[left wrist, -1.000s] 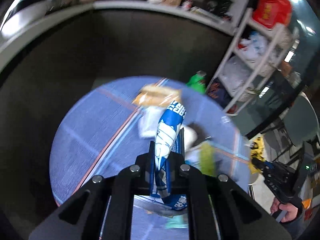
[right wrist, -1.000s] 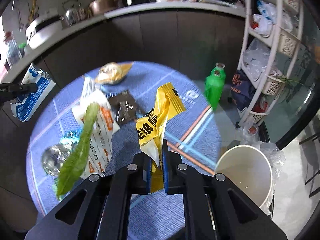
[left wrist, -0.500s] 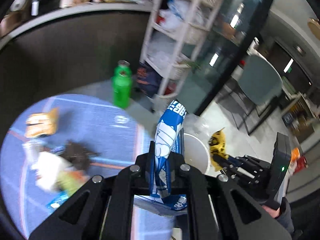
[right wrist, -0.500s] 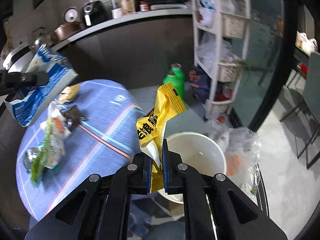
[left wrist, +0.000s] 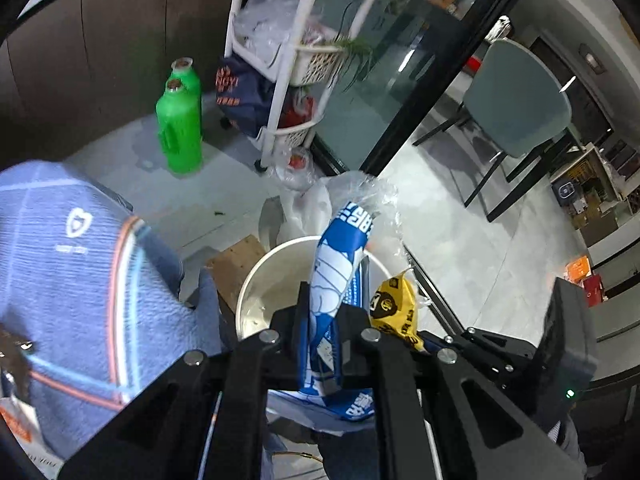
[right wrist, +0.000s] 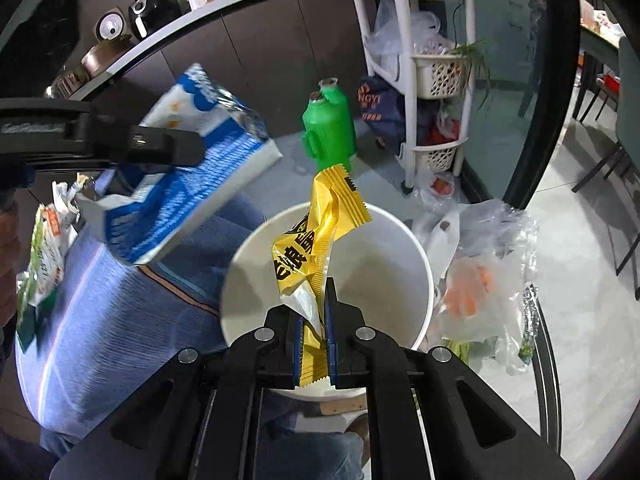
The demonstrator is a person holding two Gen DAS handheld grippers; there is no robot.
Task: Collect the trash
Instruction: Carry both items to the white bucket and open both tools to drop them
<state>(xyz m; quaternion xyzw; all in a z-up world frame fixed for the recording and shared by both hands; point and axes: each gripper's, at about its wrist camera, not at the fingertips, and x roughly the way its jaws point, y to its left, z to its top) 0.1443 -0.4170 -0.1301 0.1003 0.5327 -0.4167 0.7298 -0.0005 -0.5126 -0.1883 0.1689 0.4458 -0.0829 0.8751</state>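
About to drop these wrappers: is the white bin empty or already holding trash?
Looks empty: the white bin shows bare inner wall and floor around the yellow wrapper; part is hidden.

Glossy foil wrapper — smooth plastic bin

The left gripper clamps a blue-and-white wrapper right over the open mouth of the white bin. Just right of the bin's rim, the right gripper pinches a yellow wrapper. Beyond the bin stands a green jug, and the blue tablecloth sits to the bin's left.
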